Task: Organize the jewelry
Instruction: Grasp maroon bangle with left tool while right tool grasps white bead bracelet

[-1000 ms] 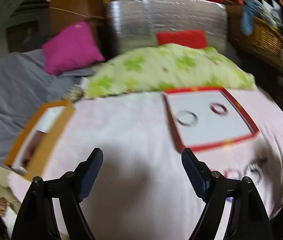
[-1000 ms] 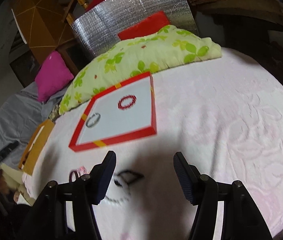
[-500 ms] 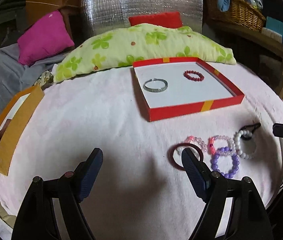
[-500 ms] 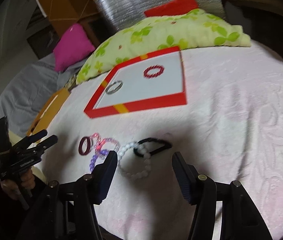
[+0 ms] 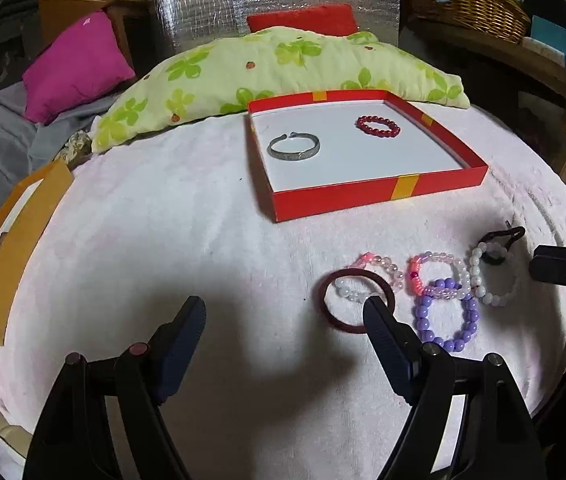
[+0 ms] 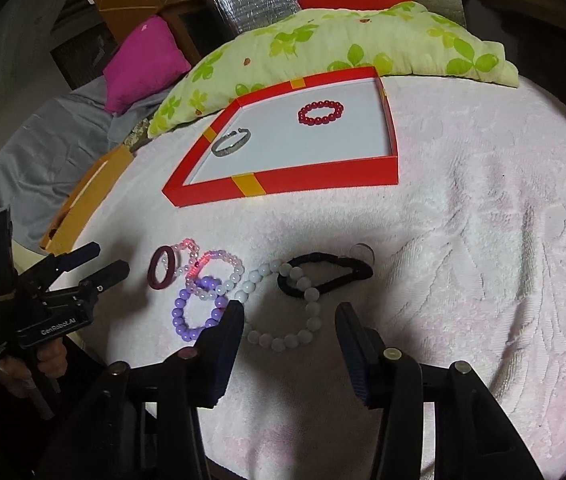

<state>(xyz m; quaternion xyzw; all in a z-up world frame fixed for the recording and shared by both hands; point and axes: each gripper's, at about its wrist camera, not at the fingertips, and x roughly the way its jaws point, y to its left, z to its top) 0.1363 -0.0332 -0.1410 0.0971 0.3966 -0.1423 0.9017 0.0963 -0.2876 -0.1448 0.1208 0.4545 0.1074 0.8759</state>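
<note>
Both grippers have dropped toward the bracelets near the bed's front edge; right gripper (image 6: 289, 314), narrowing and empty, straddles the white bead bracelet (image 6: 283, 312), left gripper (image 5: 283, 320) wide. Tangled purple bracelet (image 6: 195, 312) may drag along.

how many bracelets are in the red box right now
2: a silver bangle toward the left side of the red box and a red bead bracelet toward its far right. Nothing looks hidden.

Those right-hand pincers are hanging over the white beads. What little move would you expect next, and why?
Probably a short dip onto the white bead bracelet. The right gripper has just been closing, its fingers straddle the beads without touching, and the red box holds only two pieces.
</note>
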